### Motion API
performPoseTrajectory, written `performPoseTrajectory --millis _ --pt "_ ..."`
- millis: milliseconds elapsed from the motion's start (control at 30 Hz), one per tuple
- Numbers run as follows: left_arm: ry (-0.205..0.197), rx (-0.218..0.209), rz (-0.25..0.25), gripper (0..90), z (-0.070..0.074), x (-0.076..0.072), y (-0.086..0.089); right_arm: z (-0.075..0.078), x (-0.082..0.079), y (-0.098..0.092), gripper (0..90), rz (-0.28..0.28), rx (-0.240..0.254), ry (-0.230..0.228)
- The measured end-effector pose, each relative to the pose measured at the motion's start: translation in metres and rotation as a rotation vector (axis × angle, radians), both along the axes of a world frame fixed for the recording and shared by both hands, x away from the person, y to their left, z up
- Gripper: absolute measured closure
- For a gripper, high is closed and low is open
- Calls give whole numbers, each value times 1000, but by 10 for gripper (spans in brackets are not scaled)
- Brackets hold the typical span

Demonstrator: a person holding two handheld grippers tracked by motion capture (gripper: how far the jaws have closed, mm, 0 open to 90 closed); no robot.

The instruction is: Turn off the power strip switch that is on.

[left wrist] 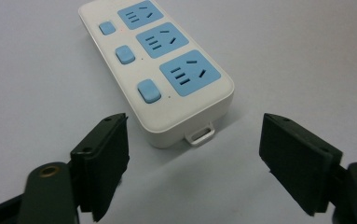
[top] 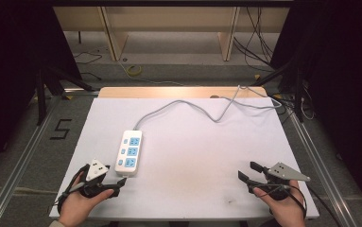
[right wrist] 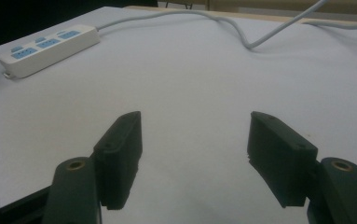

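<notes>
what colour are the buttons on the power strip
Light blue, like the sockets, on the white power strip; clearest in the left gripper view.

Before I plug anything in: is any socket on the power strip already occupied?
No, the left gripper view shows all three blue sockets on the power strip empty.

A black "5" on the floor (top: 61, 128)

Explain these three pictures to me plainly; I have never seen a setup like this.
A person sits at a white table, holding a two-jaw gripper in each hand. The high view looks down from above: the left gripper is at its left, the right gripper at its right. The other two pictures come from cameras riding on each gripper, looking along its black jaws. On the table lies a white power strip with three blue sockets, its grey cord running off the far edge. Both grippers are open and hold nothing.
</notes>
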State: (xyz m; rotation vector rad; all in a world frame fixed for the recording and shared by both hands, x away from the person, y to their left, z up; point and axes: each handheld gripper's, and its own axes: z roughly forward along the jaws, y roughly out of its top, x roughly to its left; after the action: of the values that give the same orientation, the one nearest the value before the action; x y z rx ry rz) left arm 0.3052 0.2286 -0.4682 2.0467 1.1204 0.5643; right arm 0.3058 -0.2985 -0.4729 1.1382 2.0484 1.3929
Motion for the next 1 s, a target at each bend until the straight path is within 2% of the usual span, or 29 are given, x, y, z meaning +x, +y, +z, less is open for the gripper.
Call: performPoseTrajectory --millis 100,167,200,267,333,433,600,700,833,1000 --pt "7 -9 34 358 1 0 3 0 -1 0 381 5 -7 5" --pt "9 -7 39 452 2 -1 4 0 -1 0 383 8 -4 2" --pt "12 -17 80 536 5 -2 6 1 -2 0 384 8 -5 1" --pt "11 -16 98 744 7 -2 7 1 -2 1 384 10 -6 2" --pt "9 -28 134 881 9 -3 11 0 -1 2 385 19 -10 1" --pt "7 -19 139 895 10 -2 11 0 0 3 386 21 -17 6" --pt "-6 6 109 895 12 1 5 0 1 3 387 25 -22 4" --pt "-9 2 109 895 15 5 3 -1 1 4 386 27 -26 6" --pt "5 -24 118 896 18 10 2 -1 0 4 386 32 -28 9" --pt "21 -32 123 896 22 14 2 0 1 5 383 36 -27 8"
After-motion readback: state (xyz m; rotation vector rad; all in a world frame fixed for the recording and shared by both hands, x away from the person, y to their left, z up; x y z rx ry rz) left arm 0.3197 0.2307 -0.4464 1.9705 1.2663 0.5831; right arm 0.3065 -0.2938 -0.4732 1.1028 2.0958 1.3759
